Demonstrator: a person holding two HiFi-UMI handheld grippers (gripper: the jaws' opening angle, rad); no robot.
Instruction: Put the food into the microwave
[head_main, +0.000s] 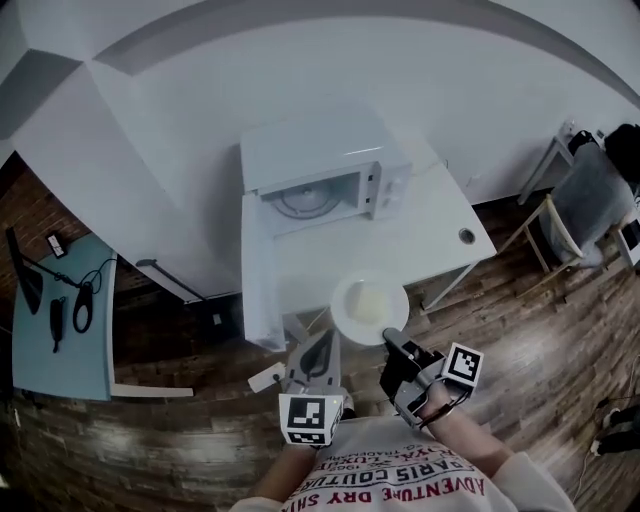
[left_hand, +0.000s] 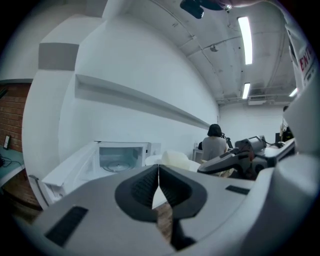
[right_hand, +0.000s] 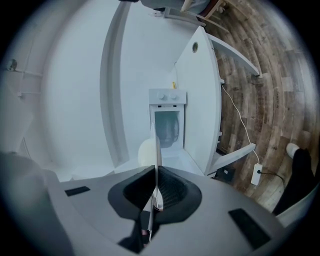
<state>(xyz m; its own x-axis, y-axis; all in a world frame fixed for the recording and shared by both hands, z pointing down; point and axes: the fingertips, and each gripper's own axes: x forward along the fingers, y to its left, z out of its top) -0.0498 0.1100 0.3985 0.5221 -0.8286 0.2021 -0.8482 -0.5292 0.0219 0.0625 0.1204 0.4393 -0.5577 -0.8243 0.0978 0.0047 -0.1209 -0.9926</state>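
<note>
Carry step: right gripper (head_main: 389, 337) fingers pinch the plate (head_main: 345, 305) rim, left gripper (head_main: 321, 340) shut empty; next we slide the food (head_main: 368, 297) level into the open microwave (head_main: 320, 165), upper centre.

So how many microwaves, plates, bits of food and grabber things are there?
Microwave: 1
Plate: 1
Food on the plate: 1
Grippers: 2, the left gripper and the right gripper
Total: 5
</note>
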